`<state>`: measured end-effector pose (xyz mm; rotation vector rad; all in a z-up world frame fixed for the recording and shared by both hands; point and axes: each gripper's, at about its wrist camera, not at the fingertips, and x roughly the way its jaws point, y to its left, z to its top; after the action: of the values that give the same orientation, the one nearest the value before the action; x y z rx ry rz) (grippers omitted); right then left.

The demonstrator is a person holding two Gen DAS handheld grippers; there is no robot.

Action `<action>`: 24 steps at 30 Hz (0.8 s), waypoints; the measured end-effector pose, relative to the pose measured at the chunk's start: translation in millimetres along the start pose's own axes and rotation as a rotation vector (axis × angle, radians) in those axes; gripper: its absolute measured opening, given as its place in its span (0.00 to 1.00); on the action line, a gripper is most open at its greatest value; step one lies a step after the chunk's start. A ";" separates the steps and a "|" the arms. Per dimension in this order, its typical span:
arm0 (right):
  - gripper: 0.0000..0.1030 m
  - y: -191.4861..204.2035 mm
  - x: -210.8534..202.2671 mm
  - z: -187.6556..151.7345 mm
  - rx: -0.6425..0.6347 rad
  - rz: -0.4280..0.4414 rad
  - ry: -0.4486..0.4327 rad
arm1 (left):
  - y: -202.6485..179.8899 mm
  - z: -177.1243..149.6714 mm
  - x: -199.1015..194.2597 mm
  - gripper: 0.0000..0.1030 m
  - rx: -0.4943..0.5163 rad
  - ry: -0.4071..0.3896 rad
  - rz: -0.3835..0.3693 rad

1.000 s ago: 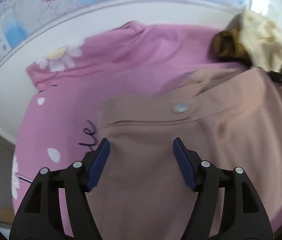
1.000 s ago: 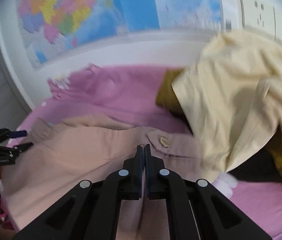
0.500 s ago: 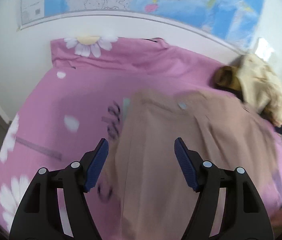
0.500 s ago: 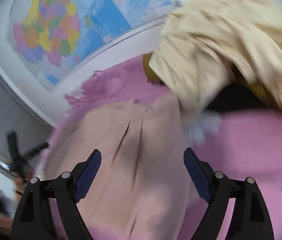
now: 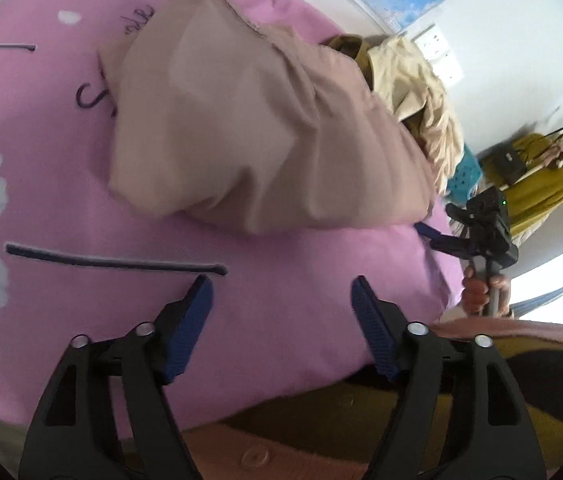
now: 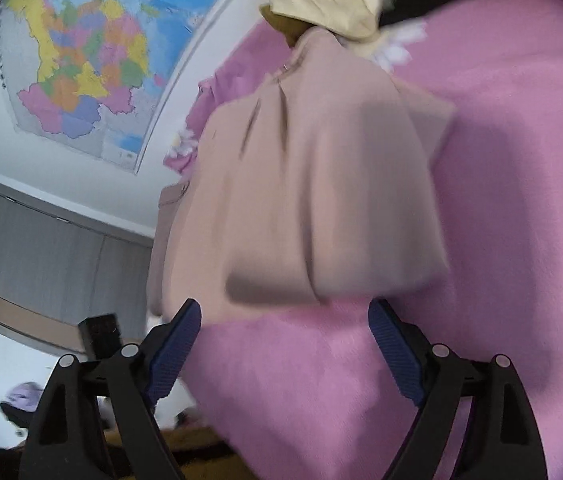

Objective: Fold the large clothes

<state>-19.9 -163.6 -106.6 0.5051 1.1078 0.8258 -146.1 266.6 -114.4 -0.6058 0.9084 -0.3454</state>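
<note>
Left gripper (image 5: 281,304) stands wide with nothing between its blue pads; its jaws have just been opening further, and only the pink bedspread (image 5: 301,292) lies under them. Right gripper (image 6: 284,332) is wide too and empty, having sprung apart within the last second, and it hangs just short of the near edge of the tan garment (image 6: 313,200). In the left wrist view the same right gripper shows at the right edge of the bed, gripped by a hand (image 5: 481,292).

Beyond both grippers the tan garment lies on the bedspread in a doubled, puffy bundle, its near edge rounded and loose, its far end running toward a button and seam. It touches neither gripper. Past it, at the far right, a cream garment (image 5: 413,80) sits heaped over something mustard-coloured, plainly unfolded. A map (image 6: 81,60) hangs on the far wall.

My reading: one fold of the tan piece looks laid and released, but the bundle is lumpy, so smoothing or a further fold seems due. The cream heap is untouched, so much of the task is left.
</note>
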 end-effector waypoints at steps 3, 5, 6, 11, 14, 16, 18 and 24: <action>0.84 3.2 10.9 7.7 0.017 0.006 -0.041 | 0.4 6.9 10.6 0.73 -0.030 -0.006 -0.038; 0.84 7.9 18.8 14.0 0.011 -0.015 -0.069 | -0.3 17.2 18.3 0.76 -0.050 -0.020 -0.063; 0.87 10.3 22.6 18.1 0.011 -0.018 -0.085 | -0.2 21.7 21.5 0.78 -0.062 -0.027 -0.076; 0.93 17.3 38.1 35.6 0.025 -0.057 -0.193 | 2.9 57.8 35.3 0.78 -0.167 -0.099 -0.115; 0.95 24.4 52.5 48.7 0.017 -0.082 -0.236 | 1.6 74.7 43.4 0.80 -0.193 -0.104 -0.114; 0.95 26.7 60.1 58.5 0.012 -0.092 -0.251 | 3.1 85.0 47.3 0.80 -0.226 -0.112 -0.101; 0.94 29.5 67.1 67.5 0.005 -0.088 -0.266 | 4.9 93.3 51.3 0.78 -0.257 -0.128 -0.098; 0.21 10.2 85.1 82.6 0.044 0.018 -0.176 | 21.7 104.9 56.7 0.28 -0.309 -0.131 -0.044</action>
<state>70.5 -86.7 -116.6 0.6136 0.9620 0.7590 -27.1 289.9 -114.6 -0.9234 0.8286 -0.2024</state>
